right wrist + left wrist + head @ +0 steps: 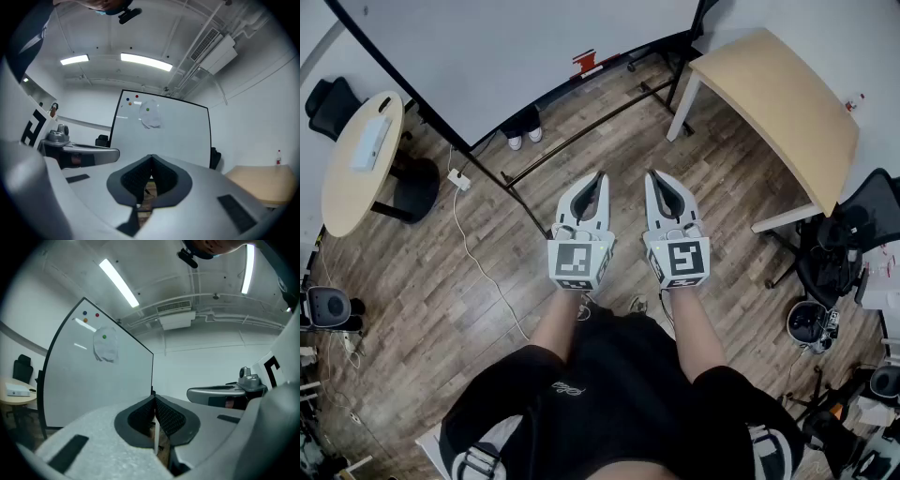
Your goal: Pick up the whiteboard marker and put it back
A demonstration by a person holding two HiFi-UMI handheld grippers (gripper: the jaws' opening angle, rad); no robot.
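Seen from the head camera, a person in black shorts stands at the bottom of the frame with forearms stretched forward and a gripper in each hand. The left gripper (599, 175) and the right gripper (655, 174) sit side by side at the centre, level and aimed toward the top of the frame. Both pairs of jaws are clenched tip to tip with nothing between them. Each gripper view confirms this, showing dark pads that meet in a point.

Beneath the grippers lies a wooden floor (487, 281), crossed at the left by a white cable (472, 251). Farther off, a whiteboard (516, 37) on a black stand slants across the top of the frame. A small red object (586, 64) sits at its lower edge, too small to say whether it is the whiteboard marker. A round worktop (342, 192) at the far left carries a small dark object (384, 105), which is equally unclear. A rectangular worktop (778, 94) fills the upper right.

The pickup appears not yet begun. It would go best if the person first settled which object is the marker and stepped close to it. One gripper's jaws should be released before reaching. They should then close across the middle of the barrel so the marker cannot pivot.
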